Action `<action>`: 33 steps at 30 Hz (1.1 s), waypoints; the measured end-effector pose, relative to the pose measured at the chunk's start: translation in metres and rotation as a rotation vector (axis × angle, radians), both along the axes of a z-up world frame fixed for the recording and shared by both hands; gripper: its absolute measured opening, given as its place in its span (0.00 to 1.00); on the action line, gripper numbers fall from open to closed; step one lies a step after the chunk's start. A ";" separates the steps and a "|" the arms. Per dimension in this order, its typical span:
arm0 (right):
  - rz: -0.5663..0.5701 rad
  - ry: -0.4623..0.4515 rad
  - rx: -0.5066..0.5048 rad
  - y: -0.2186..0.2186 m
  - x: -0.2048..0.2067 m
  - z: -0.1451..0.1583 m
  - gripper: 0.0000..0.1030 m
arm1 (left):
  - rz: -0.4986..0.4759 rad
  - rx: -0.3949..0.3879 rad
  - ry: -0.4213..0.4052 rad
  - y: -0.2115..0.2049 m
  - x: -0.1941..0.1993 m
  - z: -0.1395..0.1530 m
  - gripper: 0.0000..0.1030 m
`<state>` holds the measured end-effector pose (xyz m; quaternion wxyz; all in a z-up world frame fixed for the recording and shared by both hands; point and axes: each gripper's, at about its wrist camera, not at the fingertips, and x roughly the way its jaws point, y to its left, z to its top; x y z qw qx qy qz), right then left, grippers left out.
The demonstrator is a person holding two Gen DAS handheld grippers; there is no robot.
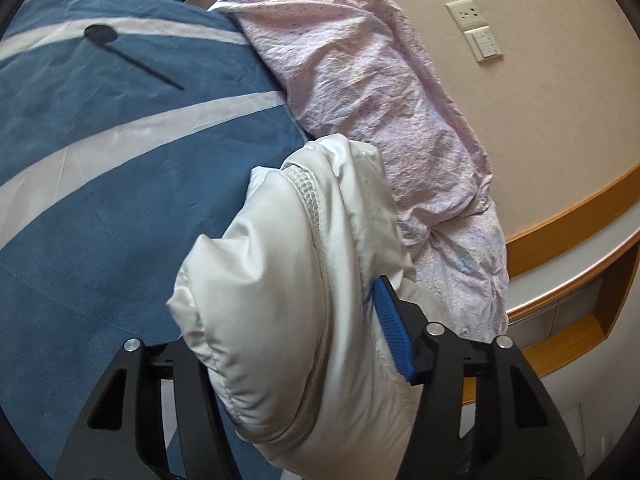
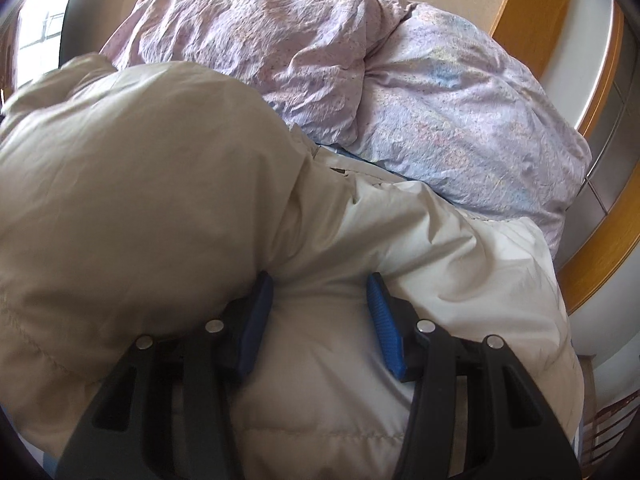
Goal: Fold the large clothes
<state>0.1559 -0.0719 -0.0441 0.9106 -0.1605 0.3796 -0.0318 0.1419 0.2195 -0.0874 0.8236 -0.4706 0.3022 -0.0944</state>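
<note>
A puffy white padded jacket [image 1: 288,280] lies bunched on the blue and white bedspread [image 1: 100,200]. In the left wrist view, a thick fold of it with a zipper seam fills my left gripper [image 1: 296,320]; only the right blue pad [image 1: 390,332] shows, the left one is hidden by fabric. In the right wrist view the same jacket [image 2: 160,168] fills the lower frame. My right gripper [image 2: 318,312] has both blue pads [image 2: 384,328] pressed into a bulge of the jacket between them.
A crumpled pink-lilac duvet [image 1: 372,92] [image 2: 320,64] lies just beyond the jacket against the beige wall. A wooden headboard ledge [image 1: 568,248] [image 2: 600,184] runs to the right. A wall socket and switch [image 1: 476,28] sit on the wall. A dark spoon-shaped object [image 1: 120,48] lies on the bedspread.
</note>
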 end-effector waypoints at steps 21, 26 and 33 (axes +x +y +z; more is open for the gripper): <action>0.067 -0.034 -0.024 -0.007 -0.012 0.004 0.50 | -0.204 0.182 -0.371 -0.080 -0.018 0.105 0.46; 0.101 -0.027 -0.051 -0.002 -0.006 -0.003 0.51 | -0.239 0.209 -0.403 -0.098 -0.022 0.112 0.46; 0.109 -0.110 0.052 -0.044 -0.048 0.029 0.65 | -0.274 0.218 -0.442 -0.112 -0.029 0.127 0.46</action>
